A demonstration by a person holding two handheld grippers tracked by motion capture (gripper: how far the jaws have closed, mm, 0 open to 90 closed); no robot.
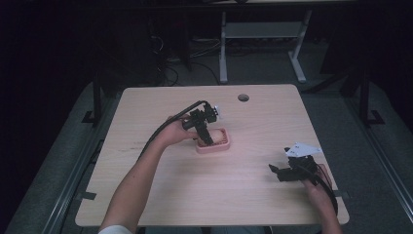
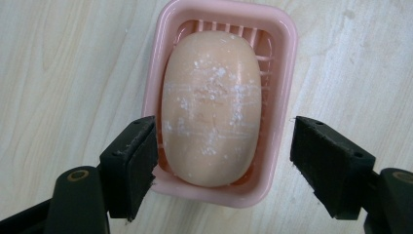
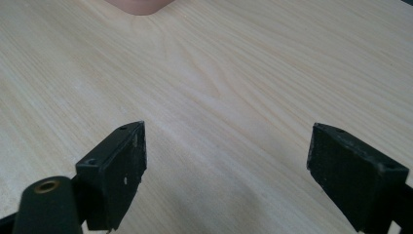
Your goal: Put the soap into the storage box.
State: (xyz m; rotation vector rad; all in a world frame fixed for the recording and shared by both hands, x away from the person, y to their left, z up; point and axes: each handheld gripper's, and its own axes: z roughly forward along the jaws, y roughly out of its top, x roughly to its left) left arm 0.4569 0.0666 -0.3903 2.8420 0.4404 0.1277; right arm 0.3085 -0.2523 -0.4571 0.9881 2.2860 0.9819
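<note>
Left gripper (image 2: 224,161) spread wide over the pink soap dish (image 2: 280,73) at table (image 1: 146,195) centre; soap bar (image 2: 212,102) lies in the dish, between the jaws, neither pad clearly touching. Right gripper (image 3: 226,170) also spread, holding nothing, lower right of the high view, well apart. Dish's near corner cut off at the top edge of the right gripper view.

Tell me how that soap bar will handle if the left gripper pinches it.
The soap looks rigid, so it should hold its shape. Its rounded, smooth sides may slip between the pads; the white residue hints at a dry surface, which helps. Lying loose in the light dish, it could drag the dish along when the left gripper pinches.
</note>
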